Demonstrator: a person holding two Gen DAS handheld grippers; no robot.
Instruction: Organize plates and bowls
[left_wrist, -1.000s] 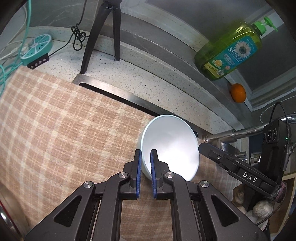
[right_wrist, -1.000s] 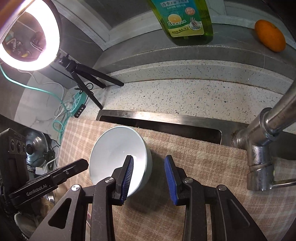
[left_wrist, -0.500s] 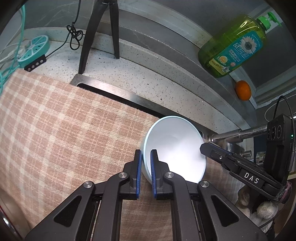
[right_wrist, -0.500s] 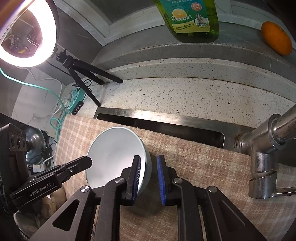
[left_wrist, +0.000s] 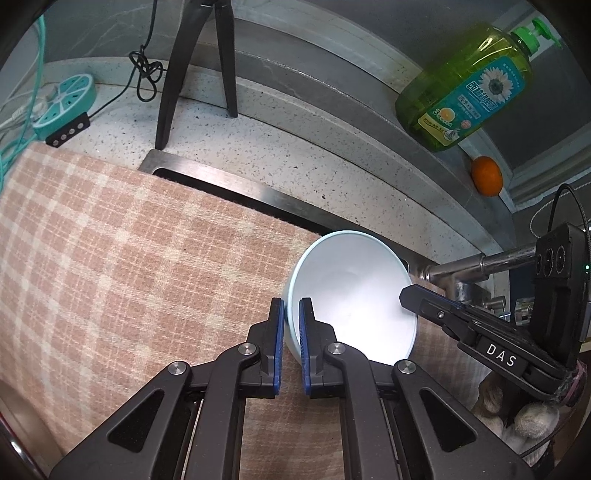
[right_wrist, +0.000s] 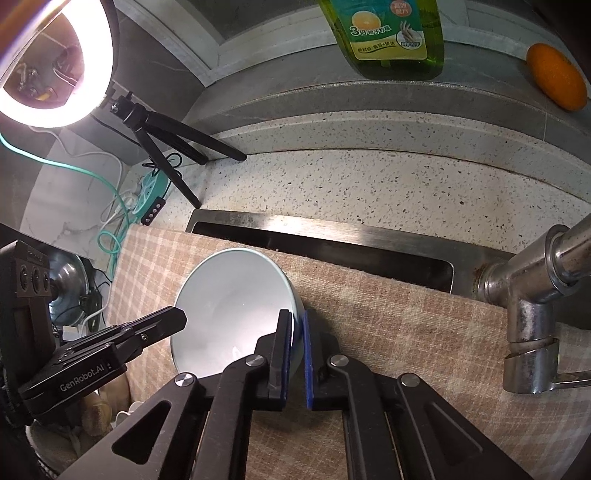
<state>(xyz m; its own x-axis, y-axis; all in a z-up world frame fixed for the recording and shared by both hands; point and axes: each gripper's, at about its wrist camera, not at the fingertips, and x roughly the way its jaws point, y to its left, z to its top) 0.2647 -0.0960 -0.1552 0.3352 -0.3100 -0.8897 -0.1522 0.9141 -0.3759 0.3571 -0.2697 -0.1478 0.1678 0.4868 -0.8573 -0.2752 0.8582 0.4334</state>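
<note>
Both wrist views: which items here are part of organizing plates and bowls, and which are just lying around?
Part of the job:
- pale blue bowl, rim pinched on opposite sides by both grippers
- left gripper
- right gripper

Just lying about:
- dish soap bottle
- orange
- tripod
- teal power strip
- ring light
- faucet
- plaid cloth

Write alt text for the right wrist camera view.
The right gripper pinches the rim of a pale blue bowl above a checked cloth, while the left gripper grips the opposite rim. A faucet stands at right.
</note>
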